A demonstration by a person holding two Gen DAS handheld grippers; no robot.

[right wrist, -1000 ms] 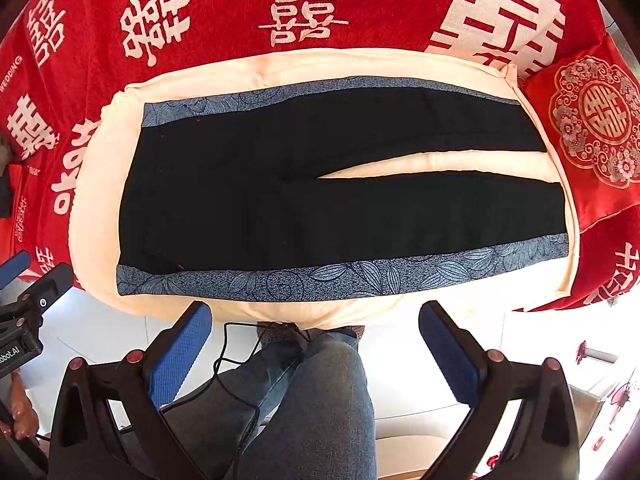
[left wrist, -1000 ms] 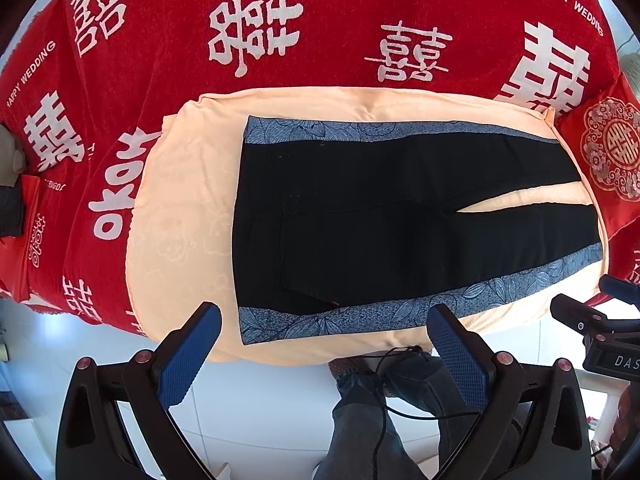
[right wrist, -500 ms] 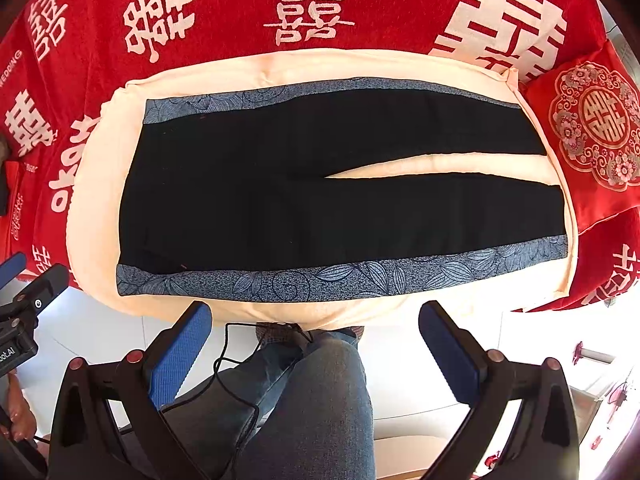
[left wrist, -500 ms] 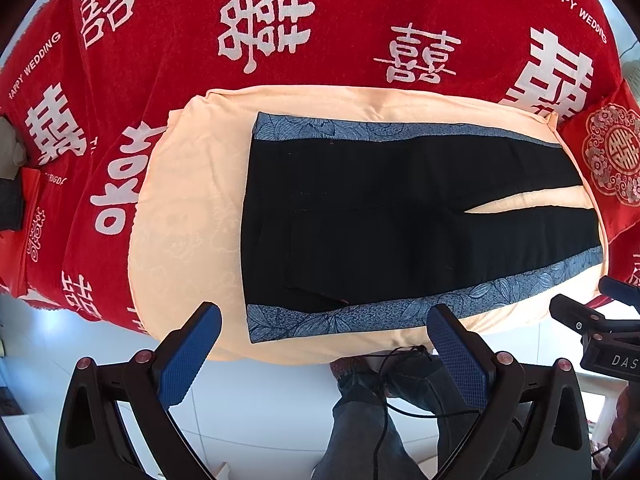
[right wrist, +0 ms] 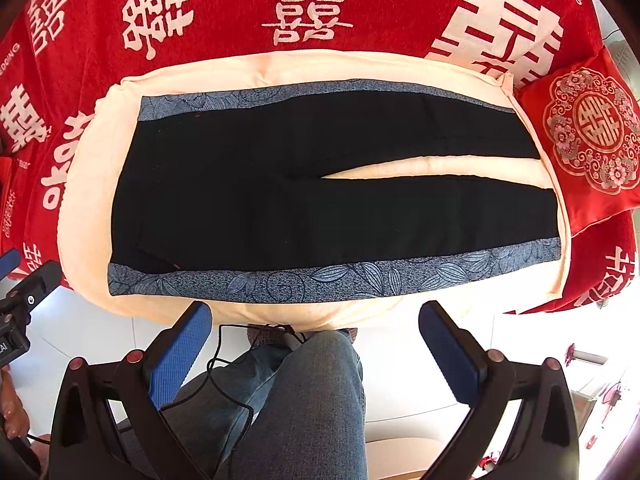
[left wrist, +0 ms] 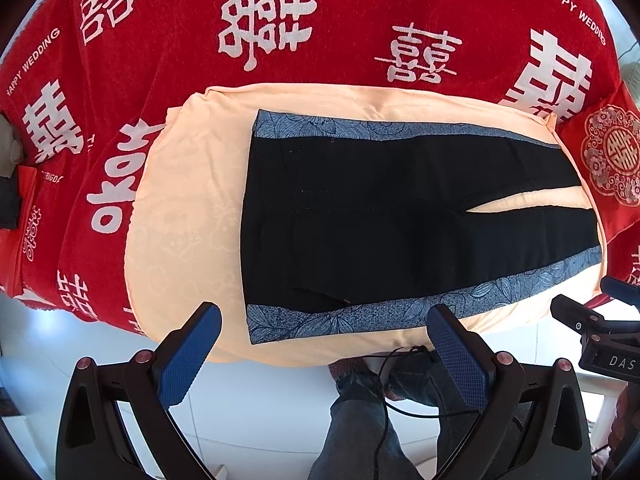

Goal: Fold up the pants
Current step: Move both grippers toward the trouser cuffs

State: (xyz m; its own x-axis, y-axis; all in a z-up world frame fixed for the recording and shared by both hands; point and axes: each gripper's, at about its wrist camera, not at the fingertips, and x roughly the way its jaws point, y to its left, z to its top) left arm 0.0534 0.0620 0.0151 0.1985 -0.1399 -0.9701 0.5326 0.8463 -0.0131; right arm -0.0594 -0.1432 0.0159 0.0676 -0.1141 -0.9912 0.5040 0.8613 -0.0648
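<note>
Black pants (left wrist: 400, 220) with blue floral side stripes lie spread flat on a cream cushion (left wrist: 184, 216), waistband to the left, legs to the right with a narrow gap between them. They also show in the right wrist view (right wrist: 320, 200). My left gripper (left wrist: 324, 320) is open and empty, held above the pants' near edge by the waistband corner. My right gripper (right wrist: 316, 316) is open and empty, held above the near stripe at mid-length. Neither touches the cloth.
The cushion (right wrist: 88, 168) rests on a red bed cover with white characters (left wrist: 320, 20). A red embroidered pillow (right wrist: 588, 136) lies at the leg ends. The person's jeans-clad legs (right wrist: 304, 400) and a cable are below, over white floor.
Both views have shifted slightly, so the pants sit a little further right in the left wrist view. The pants lie unchanged and both grippers stay open.
</note>
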